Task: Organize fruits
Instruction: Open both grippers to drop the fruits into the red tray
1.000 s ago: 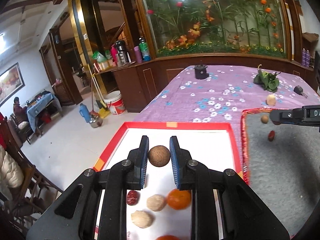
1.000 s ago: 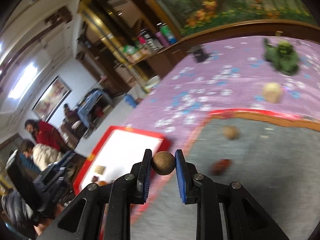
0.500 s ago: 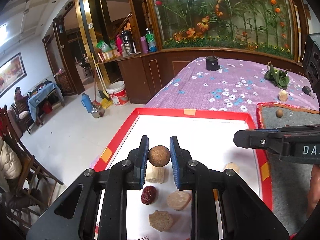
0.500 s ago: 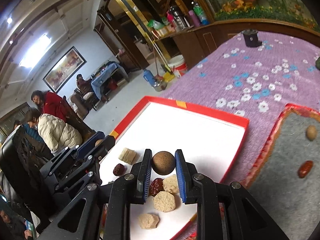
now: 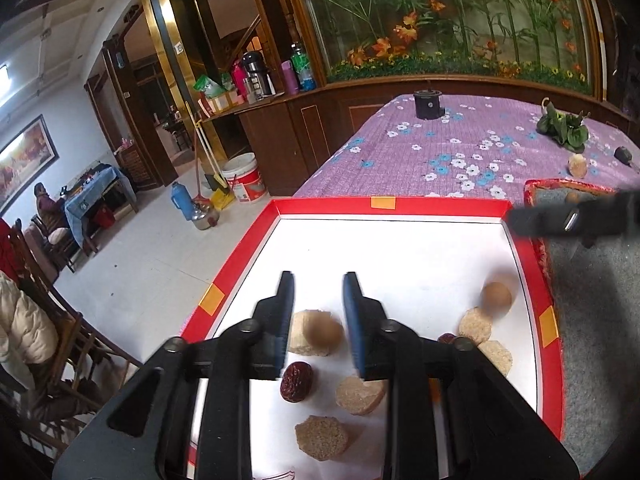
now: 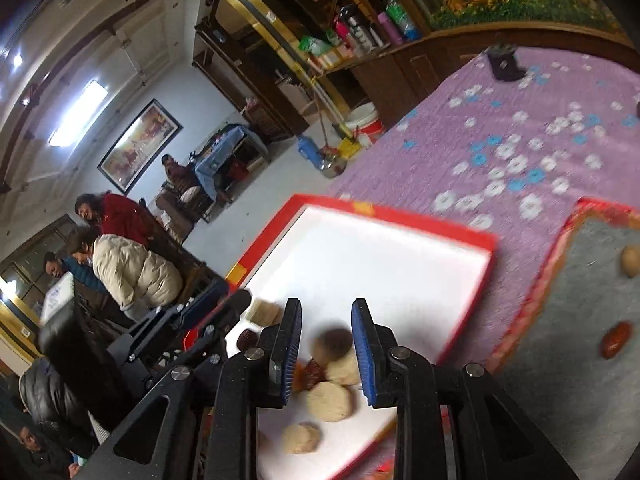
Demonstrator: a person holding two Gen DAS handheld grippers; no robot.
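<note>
The left gripper [image 5: 318,280] is hovering over the lower middle of a red-rimmed white tray [image 5: 392,204]. Its jaws have just been opening and are standing released. A blurred brown ball [image 5: 322,330] is showing in the gap between them, clear of both pads, over the tray floor and in front of a pale tan block [image 5: 299,332].

Lower in the frame, a wrinkled red date [image 5: 296,382] and two tan rounds [image 5: 358,394] are lying on the white floor. More tan rounds [image 5: 475,325] are clustering at the right side of the tray.

In the right wrist view, the right gripper [image 6: 327,308] is reaching over the near corner of the same tray. Its jaws are standing slightly apart. A second brown ball [image 6: 332,344] is showing blurred between them, with a sliver of space at the left pad, so it appears let go. It is sitting above the tan rounds.

At the right edge, a grey red-edged mat [image 6: 592,280] is lying on the purple flowered cloth [image 6: 500,140]. It is holding a tan nut-like piece [image 6: 630,262] and another red date [image 6: 616,344], well apart from the tray's pile.
</note>
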